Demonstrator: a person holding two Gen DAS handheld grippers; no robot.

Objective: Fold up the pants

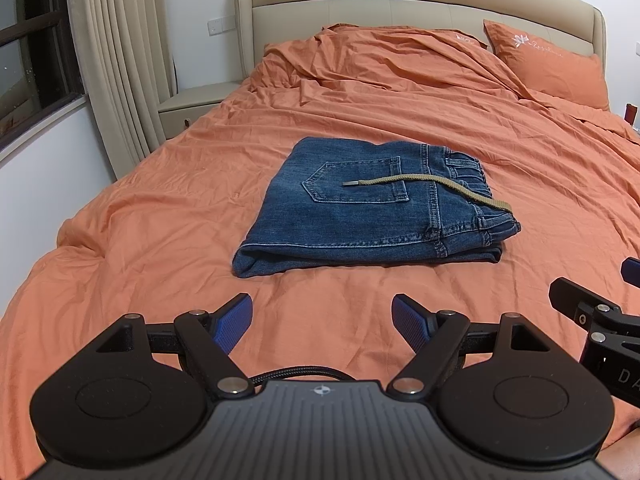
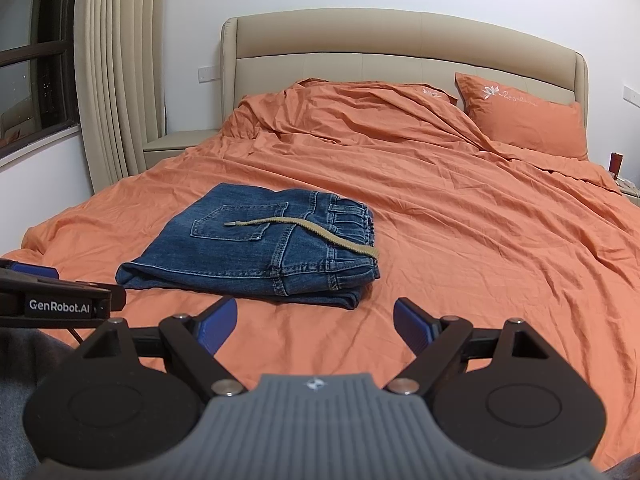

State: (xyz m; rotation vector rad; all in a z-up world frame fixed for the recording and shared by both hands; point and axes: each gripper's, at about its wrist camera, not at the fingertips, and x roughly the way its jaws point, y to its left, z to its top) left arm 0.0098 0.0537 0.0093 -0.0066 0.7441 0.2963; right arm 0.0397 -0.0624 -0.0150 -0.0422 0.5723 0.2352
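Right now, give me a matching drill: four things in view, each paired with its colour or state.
Things:
1. jeans
2. drawstring
3. pillow
4. left gripper

States:
A. orange, propped against the headboard
B. open, holding nothing
C. blue, folded on the bed
D. tan, lying across the back pocket

Pairs: 1-C, 2-D, 3-A, 4-B
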